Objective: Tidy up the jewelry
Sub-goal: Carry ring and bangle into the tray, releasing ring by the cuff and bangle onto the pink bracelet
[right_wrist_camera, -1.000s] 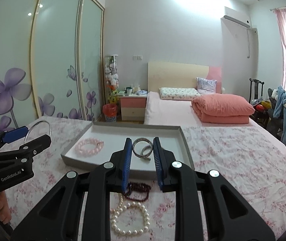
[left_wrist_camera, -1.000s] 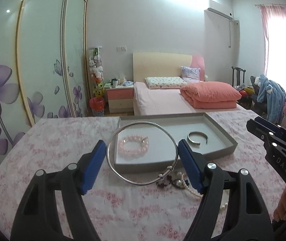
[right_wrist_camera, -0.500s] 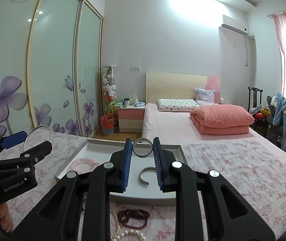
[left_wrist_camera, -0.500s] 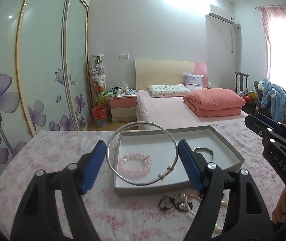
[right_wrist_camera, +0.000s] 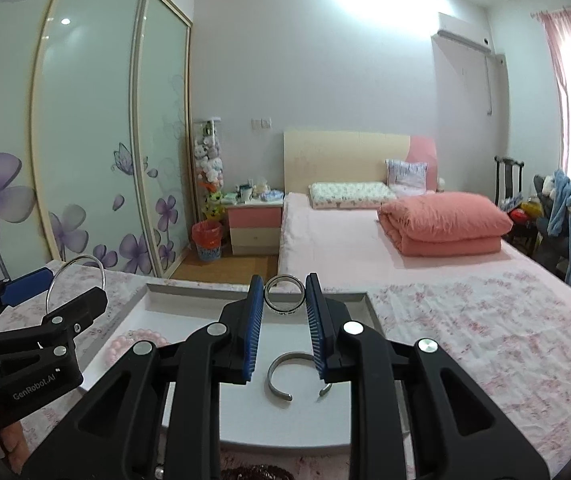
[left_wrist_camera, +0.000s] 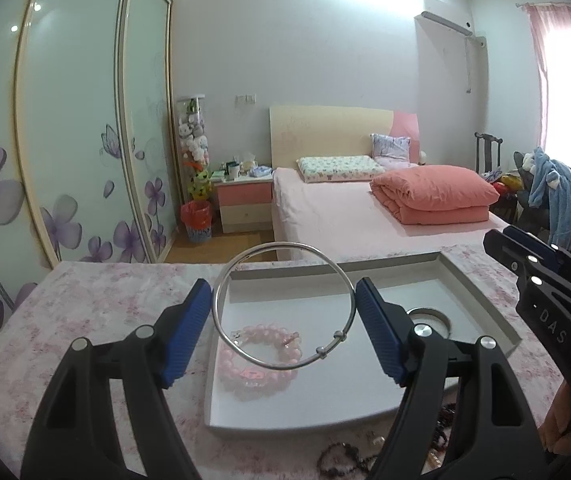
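Two pieces wait above the grey tray (left_wrist_camera: 481, 300): the left gripper (left_wrist_camera: 283, 312), spread wide, clamps the thin silver bangle (left_wrist_camera: 285, 306), the right gripper (right_wrist_camera: 284, 300), nearly closed, pinches the small ring (right_wrist_camera: 284, 300); each should sink over bare tray floor at frame centre before letting go.

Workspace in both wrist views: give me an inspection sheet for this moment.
Surface: pink floral cloth.
Job's things: shallow grey tray holding pink bead bracelet and open silver cuff.
Clutter: dark bead strings in front of the tray.
Grippers: left gripper shut on large thin silver bangle; right gripper shut on small metal ring; both over the tray.
Cables: nothing seen.
Surroundings: bed with folded salmon quilt, flower-printed wardrobe doors.
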Motion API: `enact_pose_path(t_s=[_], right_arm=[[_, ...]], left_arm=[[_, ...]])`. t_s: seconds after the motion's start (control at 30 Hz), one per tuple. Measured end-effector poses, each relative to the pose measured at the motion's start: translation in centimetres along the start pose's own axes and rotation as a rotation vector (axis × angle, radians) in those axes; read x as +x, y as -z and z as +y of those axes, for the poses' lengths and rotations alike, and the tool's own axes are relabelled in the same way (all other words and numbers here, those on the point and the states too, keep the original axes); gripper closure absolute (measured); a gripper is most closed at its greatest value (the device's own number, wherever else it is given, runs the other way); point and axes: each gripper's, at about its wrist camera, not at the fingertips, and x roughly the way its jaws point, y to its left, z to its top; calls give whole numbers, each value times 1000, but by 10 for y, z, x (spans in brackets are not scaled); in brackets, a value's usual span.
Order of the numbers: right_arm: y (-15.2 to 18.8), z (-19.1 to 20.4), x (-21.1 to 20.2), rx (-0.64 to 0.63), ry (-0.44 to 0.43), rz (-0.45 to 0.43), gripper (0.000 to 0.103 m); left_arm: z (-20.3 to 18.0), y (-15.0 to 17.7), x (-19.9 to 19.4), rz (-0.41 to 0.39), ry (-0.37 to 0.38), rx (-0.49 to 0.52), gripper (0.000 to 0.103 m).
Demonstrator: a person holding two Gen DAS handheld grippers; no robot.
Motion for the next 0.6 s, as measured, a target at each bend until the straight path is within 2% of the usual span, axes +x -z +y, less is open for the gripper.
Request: enact_pose_path(t_s=[0.37, 0.6], right_arm=[[21, -5, 49, 37, -17, 165, 80], [31, -4, 62, 54, -35, 224, 80]], left_arm=[[2, 11, 47, 94, 16, -9, 31], [1, 17, 69, 145, 29, -14, 31]])
